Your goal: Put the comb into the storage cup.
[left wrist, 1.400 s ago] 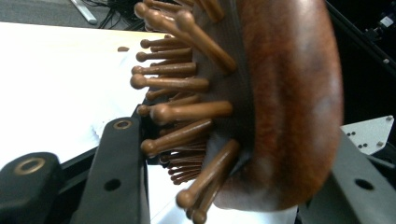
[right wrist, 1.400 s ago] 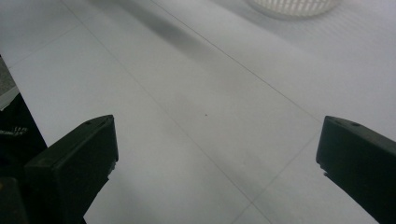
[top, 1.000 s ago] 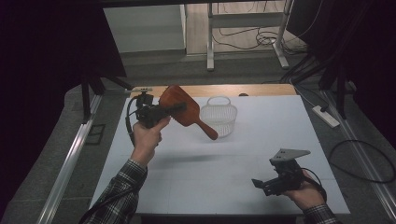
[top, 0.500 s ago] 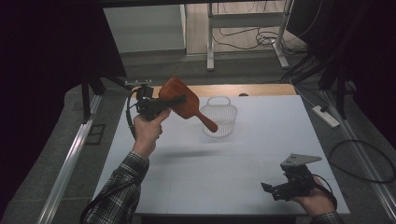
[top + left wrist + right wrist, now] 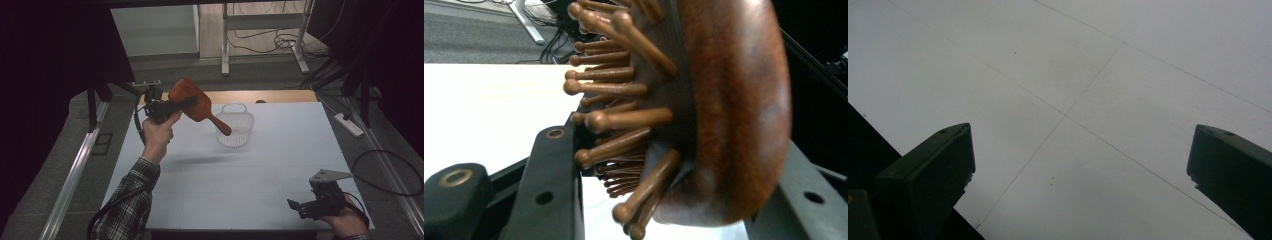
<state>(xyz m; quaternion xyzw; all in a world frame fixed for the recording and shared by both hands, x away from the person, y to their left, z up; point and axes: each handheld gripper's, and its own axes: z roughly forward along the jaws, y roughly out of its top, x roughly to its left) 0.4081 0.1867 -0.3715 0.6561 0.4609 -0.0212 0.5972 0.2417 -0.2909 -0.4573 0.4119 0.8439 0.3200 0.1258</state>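
Wooden hairbrush point(image 5: 192, 104) clamped in left tool point(image 5: 172, 106), above table point(image 5: 260, 170).

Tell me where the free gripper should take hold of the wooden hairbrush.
Probably the handle. The left gripper already clamps the hairbrush across its wide head, bristles on one side. The slim handle sticks out bare, slanting down over the white basket. The right gripper, jaws open, could come from the right and close across it.
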